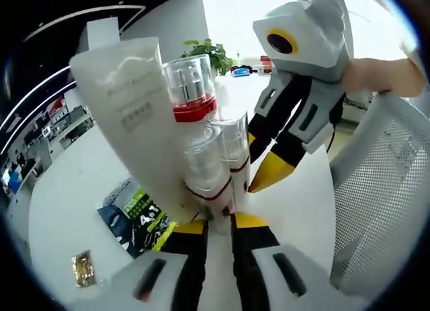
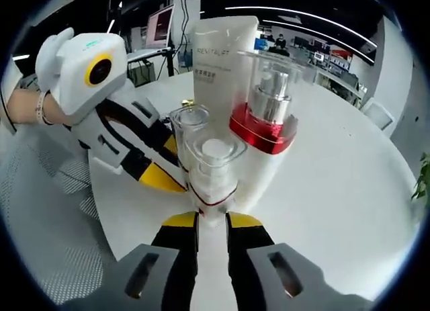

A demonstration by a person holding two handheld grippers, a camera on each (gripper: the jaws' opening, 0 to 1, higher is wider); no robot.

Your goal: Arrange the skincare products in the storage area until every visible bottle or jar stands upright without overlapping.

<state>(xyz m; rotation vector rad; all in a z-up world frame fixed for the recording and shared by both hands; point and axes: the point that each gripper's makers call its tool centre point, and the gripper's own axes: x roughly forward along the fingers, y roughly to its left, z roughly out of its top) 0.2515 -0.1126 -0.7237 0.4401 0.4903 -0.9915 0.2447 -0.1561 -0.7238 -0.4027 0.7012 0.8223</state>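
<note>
Four products: one tube and three bottles stand together in a tight group on the white table (image 2: 336, 190), all upright as far as I can see.
Tube: the white tube (image 1: 131, 116) is the landmark; it is the tallest and stands at the far side of the group in the right gripper view (image 2: 222, 56).
Pump bottle: the bottle with the red collar (image 2: 265, 123) stands just beside the tube, touching or nearly touching it; in the left gripper view (image 1: 191, 89) it is in front of the tube.
Two small bottles: the first small bottle (image 2: 213, 170) with clear cap and thin red line is on the near side from the tube; the second small bottle (image 2: 188, 123) is just beside the tube and behind the first.
My left gripper: the left gripper (image 1: 220, 225) has yellow tips narrowly spread at the foot of the group; whether they pinch a bottle I cannot tell.
My right gripper: the right gripper (image 2: 211, 220) has its jaws close together at the base of the first small bottle; a firm pinch I cannot confirm.
Chair: a white mesh chair (image 1: 383, 190) is near the table, on the other side of the group from the tube.
Packet: a dark and green packet (image 1: 138, 217) lies flat on the table near the tube.
</note>
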